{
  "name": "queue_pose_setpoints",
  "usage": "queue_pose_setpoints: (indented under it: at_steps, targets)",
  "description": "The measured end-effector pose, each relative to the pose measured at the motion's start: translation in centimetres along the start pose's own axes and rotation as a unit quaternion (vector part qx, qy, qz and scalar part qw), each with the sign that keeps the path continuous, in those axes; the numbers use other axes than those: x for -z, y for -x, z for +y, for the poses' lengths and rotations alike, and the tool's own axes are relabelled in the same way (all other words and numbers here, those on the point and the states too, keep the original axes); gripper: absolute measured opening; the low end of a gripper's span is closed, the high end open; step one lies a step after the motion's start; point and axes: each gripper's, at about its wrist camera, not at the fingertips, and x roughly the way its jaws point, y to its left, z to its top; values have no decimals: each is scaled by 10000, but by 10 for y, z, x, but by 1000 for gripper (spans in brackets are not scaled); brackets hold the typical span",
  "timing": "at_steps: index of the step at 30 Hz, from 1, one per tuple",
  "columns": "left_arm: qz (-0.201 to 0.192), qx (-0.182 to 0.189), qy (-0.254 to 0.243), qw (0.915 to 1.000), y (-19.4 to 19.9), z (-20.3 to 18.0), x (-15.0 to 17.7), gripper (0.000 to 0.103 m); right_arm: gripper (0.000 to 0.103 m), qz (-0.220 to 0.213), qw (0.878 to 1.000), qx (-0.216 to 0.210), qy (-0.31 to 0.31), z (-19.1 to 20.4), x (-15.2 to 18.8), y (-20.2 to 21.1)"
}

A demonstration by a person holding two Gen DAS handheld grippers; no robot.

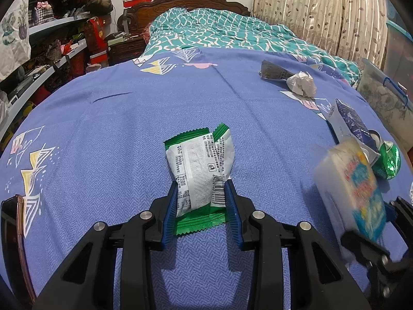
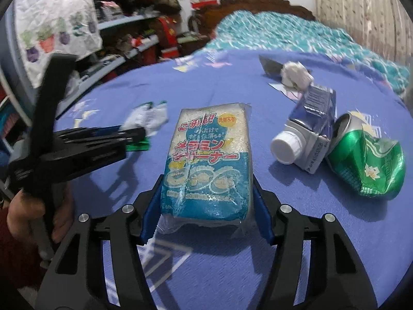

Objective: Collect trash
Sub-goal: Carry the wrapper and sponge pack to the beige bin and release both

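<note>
Pickup step: left claw (image 1: 201, 201) clamped on green-white wrapper (image 1: 200, 168), right claw (image 2: 206, 206) gripping packaged sponge (image 2: 206, 160); next, lift both off bed (image 1: 103, 129) toward trash.

On the bed (image 1: 103, 118), a wrapper (image 1: 200, 170) lies between the left jaws and a sponge pack (image 2: 206, 160) between the right jaws. Right of the right jaws lie a carton (image 2: 307, 131) and a can (image 2: 369, 160), touching. Behind the carton sits a paper ball (image 2: 295, 75)
</note>
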Motion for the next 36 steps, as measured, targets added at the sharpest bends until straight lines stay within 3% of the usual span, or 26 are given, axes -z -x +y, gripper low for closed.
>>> queue_pose_setpoints:
  at_steps: [4,8,11,14,20,22,26,30,32,34,36]
  targets:
    - [-114,293,-8,9995,10,-3,-3,30,62,-238,9992,-298,-143,-9,6,25]
    - [-254,1093,-48,9937,34,-33,-17,30,63,-824,9944,-13,-662,-59,12,76]
    - [-323,1560,-607,9854,52,-90,-34,30,63,-1105,9845,373,-1308,-116,22,107]
    - [-240,2158,-1165,9692,61,-163,-51,30,63,-1225,9727,859,-1776,-176,36,136]
    - [415,3230,-2096,9220,40,-344,-78,30,63,-1400,9400,1833,-2516,-299,60,197]
    - [625,3443,-2456,9040,27,-414,-84,30,63,-1372,9264,1925,-2931,-347,71,210]
    - [1085,3657,-2696,8842,-5,-514,-84,30,63,-1226,9045,2051,-3532,-425,90,222]
    - [1306,3663,-2708,8806,-46,-581,-90,32,64,-955,8960,2227,-3720,-479,96,216]
    - [1376,3620,-2694,8817,-61,-605,-91,37,69,-838,8958,2291,-3716,-499,93,210]
    - [1454,3510,-2643,8865,-78,-621,-97,64,77,-714,8969,2372,-3664,-516,85,202]
    - [1522,3293,-2467,8986,-90,-625,-103,70,81,-651,8949,2499,-3640,-520,80,197]
